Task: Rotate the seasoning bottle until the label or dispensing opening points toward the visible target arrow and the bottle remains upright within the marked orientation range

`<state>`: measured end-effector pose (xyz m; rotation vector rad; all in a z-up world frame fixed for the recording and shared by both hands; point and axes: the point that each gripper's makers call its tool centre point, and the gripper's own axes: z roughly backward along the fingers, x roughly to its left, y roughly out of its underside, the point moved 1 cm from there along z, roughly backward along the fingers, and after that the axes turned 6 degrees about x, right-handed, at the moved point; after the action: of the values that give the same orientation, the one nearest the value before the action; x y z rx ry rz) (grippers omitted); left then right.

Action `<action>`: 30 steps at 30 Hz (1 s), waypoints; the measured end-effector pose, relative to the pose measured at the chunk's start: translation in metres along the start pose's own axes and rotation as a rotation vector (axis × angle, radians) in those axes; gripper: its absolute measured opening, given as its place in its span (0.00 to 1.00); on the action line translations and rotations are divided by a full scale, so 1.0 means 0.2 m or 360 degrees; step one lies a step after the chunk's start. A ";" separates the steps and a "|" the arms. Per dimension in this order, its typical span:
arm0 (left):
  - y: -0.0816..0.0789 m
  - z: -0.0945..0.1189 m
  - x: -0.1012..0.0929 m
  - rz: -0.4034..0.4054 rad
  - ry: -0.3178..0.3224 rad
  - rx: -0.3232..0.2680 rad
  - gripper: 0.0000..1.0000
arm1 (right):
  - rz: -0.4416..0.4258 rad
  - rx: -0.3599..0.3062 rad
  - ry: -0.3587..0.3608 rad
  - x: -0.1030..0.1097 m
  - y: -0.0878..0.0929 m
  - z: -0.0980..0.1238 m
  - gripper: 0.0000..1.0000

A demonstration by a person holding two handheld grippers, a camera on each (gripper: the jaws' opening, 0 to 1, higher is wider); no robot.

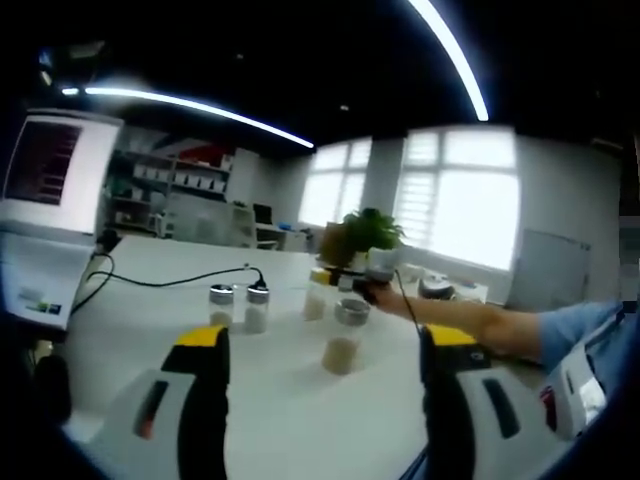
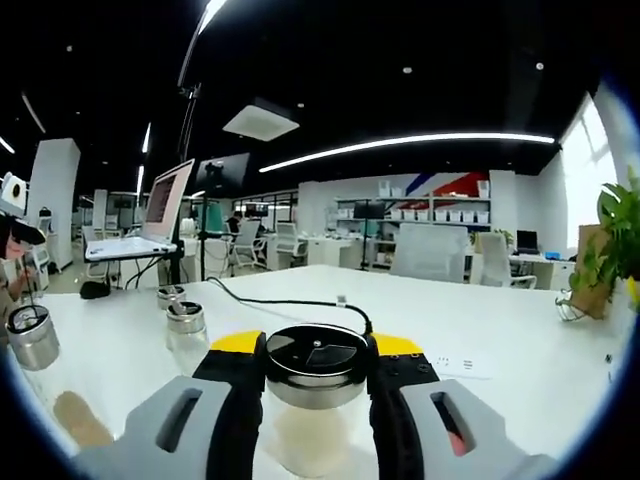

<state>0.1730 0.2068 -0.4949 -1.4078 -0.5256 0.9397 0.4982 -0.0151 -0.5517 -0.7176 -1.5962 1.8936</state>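
Right gripper view, nearest: the right tool [image 2: 316, 400], black-and-yellow jaws, is clenched on a clear glass seasoning bottle with a metal lid [image 2: 317, 372] holding pale powder, upright on the white surface [image 2: 520, 350]. The step in hand is judged to be the rotation grasp; the next move calls for a turn about the vertical axis without tipping. Left gripper view: the left tool [image 1: 322, 390] is released, jaws spread and grasping nothing, above the surface. Beyond it stands a second jar with tan contents [image 1: 343, 340], then two small capped jars [image 1: 238, 305], a black cable [image 1: 170, 282] and a potted green plant [image 1: 368, 235]. No target arrow, label or range marking can be made out; the held bottle's base is cut off.
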 end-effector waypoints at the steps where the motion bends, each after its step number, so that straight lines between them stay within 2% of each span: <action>1: 0.00 0.00 0.00 0.0002 0.0002 0.0000 0.82 | -0.0009 -0.0009 0.0007 0.00 0.00 0.00 0.39; 4: 0.01 0.00 0.00 -0.0001 -0.0003 0.0007 0.82 | -0.0029 0.0003 0.0016 -0.01 0.00 0.02 0.39; 8: 0.01 -0.01 0.00 0.0002 0.0002 0.0003 0.80 | 0.0024 0.0046 0.0003 0.02 -0.01 0.04 0.39; 13: -0.01 -0.01 -0.02 -0.0005 0.0018 -0.0020 0.78 | 0.0013 0.0016 -0.0011 0.03 -0.04 0.08 0.38; 22: 0.01 -0.01 -0.01 -0.0006 0.0006 0.0003 0.79 | 0.0037 0.0035 -0.0078 0.12 -0.04 0.22 0.38; 30: 0.00 -0.02 -0.02 -0.0037 -0.0008 0.0000 0.80 | -0.0029 0.0005 -0.0149 0.19 -0.04 0.37 0.38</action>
<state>0.1731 0.2016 -0.4953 -1.3969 -0.5442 0.9250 0.4197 -0.0372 -0.5348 -0.6191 -1.6506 1.9421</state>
